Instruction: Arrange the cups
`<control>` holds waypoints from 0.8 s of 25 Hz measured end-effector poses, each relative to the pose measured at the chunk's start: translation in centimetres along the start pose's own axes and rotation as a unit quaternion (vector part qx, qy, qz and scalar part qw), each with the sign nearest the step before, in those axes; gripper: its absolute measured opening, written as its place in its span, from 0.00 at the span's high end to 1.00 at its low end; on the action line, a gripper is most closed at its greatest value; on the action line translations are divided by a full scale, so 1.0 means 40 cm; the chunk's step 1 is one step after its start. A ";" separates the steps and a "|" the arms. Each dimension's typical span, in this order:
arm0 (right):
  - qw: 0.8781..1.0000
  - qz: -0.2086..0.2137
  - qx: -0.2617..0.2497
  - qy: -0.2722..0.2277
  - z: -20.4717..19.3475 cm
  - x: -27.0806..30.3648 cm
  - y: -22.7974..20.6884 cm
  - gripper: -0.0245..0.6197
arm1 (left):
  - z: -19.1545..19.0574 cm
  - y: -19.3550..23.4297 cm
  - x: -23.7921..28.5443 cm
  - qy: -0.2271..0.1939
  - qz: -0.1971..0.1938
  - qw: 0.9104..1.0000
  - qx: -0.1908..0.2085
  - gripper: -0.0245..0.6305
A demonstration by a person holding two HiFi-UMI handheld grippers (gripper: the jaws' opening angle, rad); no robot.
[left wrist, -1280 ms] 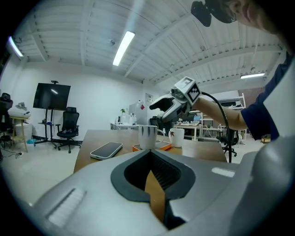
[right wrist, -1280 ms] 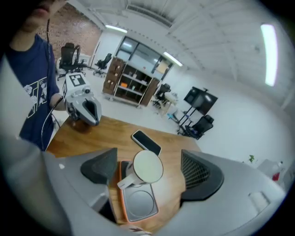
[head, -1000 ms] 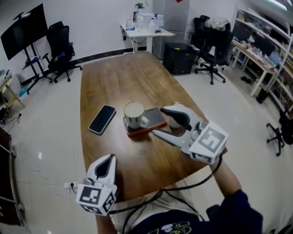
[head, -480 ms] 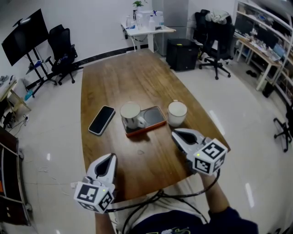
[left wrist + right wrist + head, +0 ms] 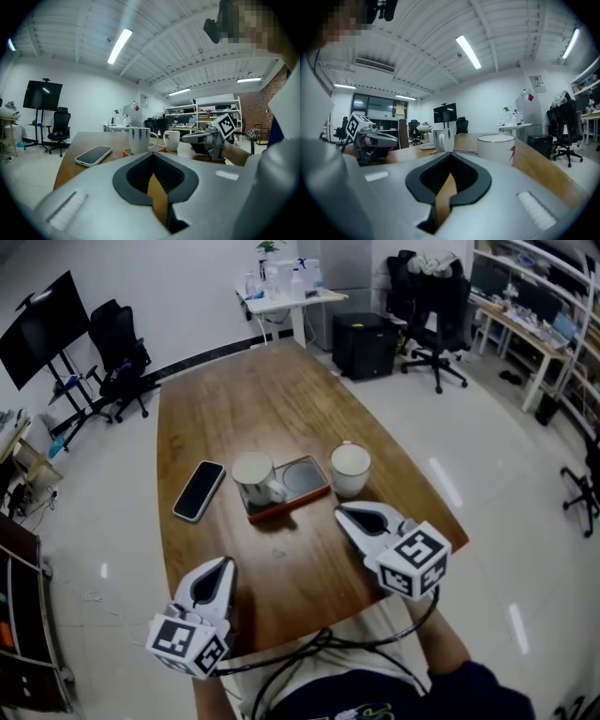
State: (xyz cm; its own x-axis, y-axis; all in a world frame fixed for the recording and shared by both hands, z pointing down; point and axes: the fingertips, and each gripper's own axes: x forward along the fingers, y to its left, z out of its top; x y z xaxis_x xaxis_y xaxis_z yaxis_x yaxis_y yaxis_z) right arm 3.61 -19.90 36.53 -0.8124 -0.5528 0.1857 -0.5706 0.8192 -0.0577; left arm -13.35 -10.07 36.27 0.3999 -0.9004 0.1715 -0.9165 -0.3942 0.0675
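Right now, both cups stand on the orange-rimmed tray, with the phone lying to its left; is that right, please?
Not quite: only the left cup stands on the orange-rimmed tray; the right cup stands on the table just right of it, as the head view shows. The phone does lie to its left.

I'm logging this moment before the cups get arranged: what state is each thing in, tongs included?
Left tongs: shut, empty.
Right tongs: shut, empty.
Mug: upright on the orange tray.
White cup: upright on the table, right of the tray.
Phone: lying flat, screen up and dark.
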 end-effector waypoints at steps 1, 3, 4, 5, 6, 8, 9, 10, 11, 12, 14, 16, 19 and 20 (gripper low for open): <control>1.000 0.001 0.000 0.000 0.001 0.001 0.000 0.95 | 0.000 -0.003 0.000 0.000 -0.005 1.000 0.002 0.96; 1.000 0.002 0.000 0.000 0.001 0.003 0.001 0.95 | 0.000 -0.010 0.000 0.000 -0.013 1.000 0.002 0.96; 1.000 0.002 0.000 0.000 0.001 0.003 0.001 0.95 | 0.000 -0.011 0.000 0.000 -0.015 1.000 0.002 0.96; 1.000 0.002 0.001 -0.001 0.001 0.002 0.001 0.95 | 0.001 -0.012 0.000 -0.001 -0.015 1.000 0.002 0.96; 1.000 0.001 0.000 -0.001 0.002 0.001 0.001 0.95 | 0.002 -0.012 -0.001 -0.001 -0.015 1.000 0.002 0.96; 1.000 0.000 0.000 -0.001 0.004 -0.001 0.002 0.95 | 0.004 -0.013 -0.001 0.000 -0.016 1.000 0.002 0.96; 1.000 0.000 0.000 -0.001 0.005 -0.001 0.002 0.95 | 0.005 -0.013 -0.001 0.000 -0.016 1.000 0.002 0.96; 1.000 0.000 0.001 -0.001 0.005 -0.001 0.001 0.95 | 0.005 -0.013 -0.001 -0.001 -0.015 1.000 0.002 0.96; 1.000 0.000 0.000 -0.001 0.005 0.000 0.000 0.95 | 0.005 -0.013 0.000 -0.001 -0.015 1.000 0.002 0.96; 1.000 0.001 0.000 -0.001 0.004 0.001 -0.001 0.95 | 0.005 -0.013 0.001 0.000 -0.015 1.000 0.002 0.96; 1.000 0.005 -0.001 -0.001 0.001 0.003 0.001 0.95 | 0.002 -0.012 0.002 -0.001 -0.015 1.000 0.002 0.96; 1.000 0.009 -0.002 -0.001 0.001 0.004 0.004 0.95 | 0.000 -0.012 0.001 -0.001 -0.014 1.000 0.002 0.96; 1.000 0.010 -0.002 0.001 0.001 0.003 0.007 0.95 | 0.001 -0.011 -0.001 -0.001 -0.014 1.000 0.002 0.96; 1.000 0.010 -0.002 0.001 0.002 0.003 0.008 0.95 | 0.002 -0.011 -0.001 -0.001 -0.014 1.000 0.002 0.96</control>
State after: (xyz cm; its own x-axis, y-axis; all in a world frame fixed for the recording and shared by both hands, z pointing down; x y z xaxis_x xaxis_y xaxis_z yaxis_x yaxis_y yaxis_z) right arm 3.32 -19.73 36.45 -0.8238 -0.5351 0.1873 -0.5532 0.8310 -0.0586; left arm -12.96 -9.86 36.14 0.4253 -0.8894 0.1678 -0.9050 -0.4197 0.0689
